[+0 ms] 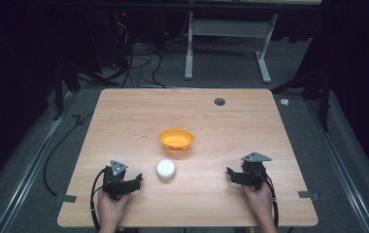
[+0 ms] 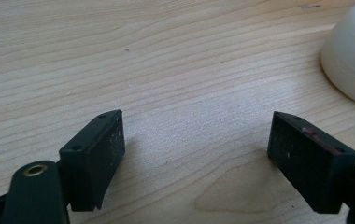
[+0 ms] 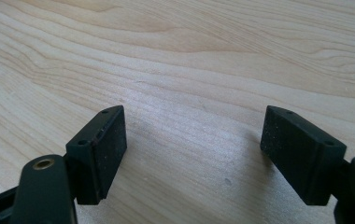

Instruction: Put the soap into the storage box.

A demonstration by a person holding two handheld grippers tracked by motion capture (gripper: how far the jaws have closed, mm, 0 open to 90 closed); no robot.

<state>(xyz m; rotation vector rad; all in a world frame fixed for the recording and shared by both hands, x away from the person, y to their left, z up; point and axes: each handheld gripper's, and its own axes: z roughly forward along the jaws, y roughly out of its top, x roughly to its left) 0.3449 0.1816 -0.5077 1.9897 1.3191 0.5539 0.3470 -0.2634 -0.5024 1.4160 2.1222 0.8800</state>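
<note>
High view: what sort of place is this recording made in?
Most likely a lab or recording workspace, not a home: a bare wooden table stands on grey carpet, cables tangle on the floor behind it, and the metal legs of a workbench rise beyond, all in dark surroundings.

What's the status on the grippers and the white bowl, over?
Left gripper open, empty, beside white bowl, not touching. Right gripper open, empty, over bare table. Orange bowl just behind white bowl. Nothing in the way.
</note>
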